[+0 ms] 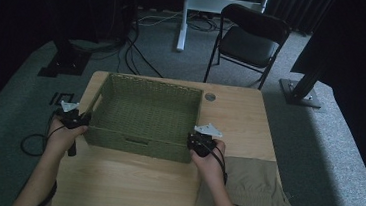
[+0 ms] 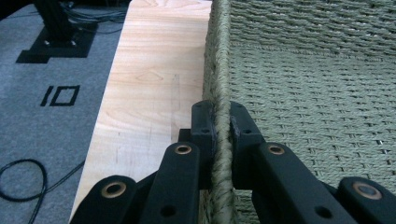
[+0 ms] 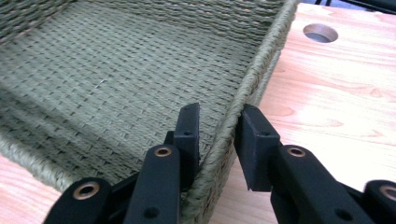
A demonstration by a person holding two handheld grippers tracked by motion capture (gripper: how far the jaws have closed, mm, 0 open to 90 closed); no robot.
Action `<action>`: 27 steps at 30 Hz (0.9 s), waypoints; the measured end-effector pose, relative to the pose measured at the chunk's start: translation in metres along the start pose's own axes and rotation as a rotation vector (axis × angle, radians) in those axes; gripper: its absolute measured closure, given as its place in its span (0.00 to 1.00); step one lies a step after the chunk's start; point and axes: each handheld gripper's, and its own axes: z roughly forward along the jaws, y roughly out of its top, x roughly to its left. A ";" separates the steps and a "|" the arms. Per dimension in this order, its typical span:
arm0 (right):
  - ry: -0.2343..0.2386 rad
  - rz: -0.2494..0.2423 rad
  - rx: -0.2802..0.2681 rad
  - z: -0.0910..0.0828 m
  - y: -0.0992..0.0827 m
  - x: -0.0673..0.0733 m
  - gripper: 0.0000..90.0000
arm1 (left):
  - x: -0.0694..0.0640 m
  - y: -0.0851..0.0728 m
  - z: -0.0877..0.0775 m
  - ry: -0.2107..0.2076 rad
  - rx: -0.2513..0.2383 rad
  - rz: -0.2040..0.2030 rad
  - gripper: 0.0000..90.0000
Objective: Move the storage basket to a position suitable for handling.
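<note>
High view: a person at a wooden table [image 1: 164, 181] grips a green woven basket [image 1: 145, 112] from both ends, a two-jaw gripper in each hand. The basket sits on the table's far left part, its left wall near the left edge, its far wall close to the far edge.

The left gripper [image 1: 72, 116] meets the basket's left rim near the front left corner. Seen from the left gripper view, the left gripper [image 2: 220, 126] has its jaws pressed tight on the braided rim [image 2: 219, 70] — one jaw outside over bare table, one inside over the woven floor.

The right gripper [image 1: 202, 141] stands at the basket's front right corner. From the right gripper view, the right gripper [image 3: 218, 123] straddles the right rim [image 3: 254, 74]; the inner jaw lies against the wall, while a narrow gap shows between the outer jaw and the weave — not yet clamped.

Folded khaki cloth [image 1: 254, 184] lies at the table's near right corner, partly under the right forearm. A round hole [image 1: 210, 96] marks the table just beyond the basket's far right corner. A black chair [image 1: 249, 41] stands on the carpet beyond the far edge.
</note>
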 end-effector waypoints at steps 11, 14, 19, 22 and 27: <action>0.005 -0.001 0.013 0.000 0.001 -0.006 0.85 | -0.005 -0.018 -0.023 -0.008 -0.008 -0.009 0.94; -0.011 -0.019 0.012 -0.002 -0.001 -0.003 0.86 | -0.005 -0.022 -0.029 -0.003 -0.002 0.001 0.94; 0.001 -0.017 0.021 -0.007 -0.004 0.000 0.86 | -0.003 -0.028 -0.038 -0.006 0.000 -0.005 0.94; 0.013 -0.012 0.019 -0.011 -0.007 0.002 0.86 | -0.001 -0.031 -0.043 -0.007 0.000 -0.004 0.94; 0.021 0.006 0.012 -0.014 -0.011 0.008 0.86 | 0.003 -0.036 -0.050 -0.010 0.001 -0.006 0.93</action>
